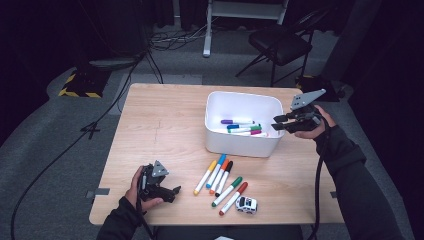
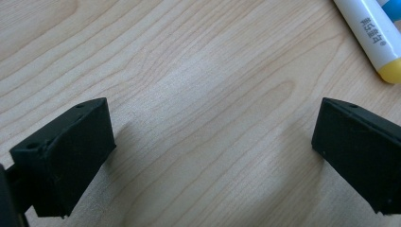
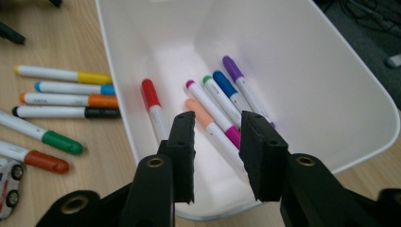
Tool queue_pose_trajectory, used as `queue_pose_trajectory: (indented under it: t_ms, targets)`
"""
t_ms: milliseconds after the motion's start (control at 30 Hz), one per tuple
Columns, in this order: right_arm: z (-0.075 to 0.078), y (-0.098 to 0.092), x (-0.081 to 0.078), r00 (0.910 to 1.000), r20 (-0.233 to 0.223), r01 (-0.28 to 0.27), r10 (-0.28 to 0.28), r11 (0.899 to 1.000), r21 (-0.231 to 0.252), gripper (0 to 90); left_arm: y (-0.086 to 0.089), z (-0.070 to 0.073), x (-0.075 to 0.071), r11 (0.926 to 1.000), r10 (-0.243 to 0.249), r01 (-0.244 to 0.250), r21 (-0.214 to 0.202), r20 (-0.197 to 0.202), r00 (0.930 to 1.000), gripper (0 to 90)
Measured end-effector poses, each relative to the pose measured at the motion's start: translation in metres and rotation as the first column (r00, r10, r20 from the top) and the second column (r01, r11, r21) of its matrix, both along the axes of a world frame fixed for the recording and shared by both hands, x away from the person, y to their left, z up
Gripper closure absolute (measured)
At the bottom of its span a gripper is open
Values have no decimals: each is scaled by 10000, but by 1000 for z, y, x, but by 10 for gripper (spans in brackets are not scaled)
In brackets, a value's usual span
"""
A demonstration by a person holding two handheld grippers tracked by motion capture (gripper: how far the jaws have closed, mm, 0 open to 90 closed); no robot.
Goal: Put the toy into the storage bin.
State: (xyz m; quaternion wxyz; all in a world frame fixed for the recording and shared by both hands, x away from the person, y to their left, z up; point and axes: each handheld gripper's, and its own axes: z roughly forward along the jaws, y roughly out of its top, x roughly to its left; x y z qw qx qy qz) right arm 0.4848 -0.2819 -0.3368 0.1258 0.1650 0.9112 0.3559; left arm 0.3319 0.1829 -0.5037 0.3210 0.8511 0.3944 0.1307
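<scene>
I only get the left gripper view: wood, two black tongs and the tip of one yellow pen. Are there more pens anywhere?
Observer: Yes. Six loose markers lie side by side on the table, and your yellow one is at the left end.
Operator: Is there a box to put them in?
Observer: A white bin stands just behind them, with six bin markers already lying in it.
Operator: What's my other hand doing?
Observer: The right tongs are at the bin's right edge, pointing into it. They are open, with nothing held.
</scene>
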Motion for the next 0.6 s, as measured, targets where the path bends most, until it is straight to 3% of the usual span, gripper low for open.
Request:
queue_pose_trajectory:
  t_ms: [100,267,400,600]
  targets:
    - [1,-5,-13,9997,194,-144,127,9956,931,638,0,0,0,10000,0,0,1,1,10000,2]
    - [2,-15,-36,9974,694,-328,207,9835,1777,577,0,0,0,10000,3,-3,-2,0,10000,2]
    - [1,-19,-59,9926,1158,-611,354,9722,2262,551,0,0,0,10000,1,-1,3,1,10000,2]
    - [-17,-21,-95,9900,1217,-1036,714,9532,2839,528,0,0,0,10000,12,-12,-4,8,10000,2]
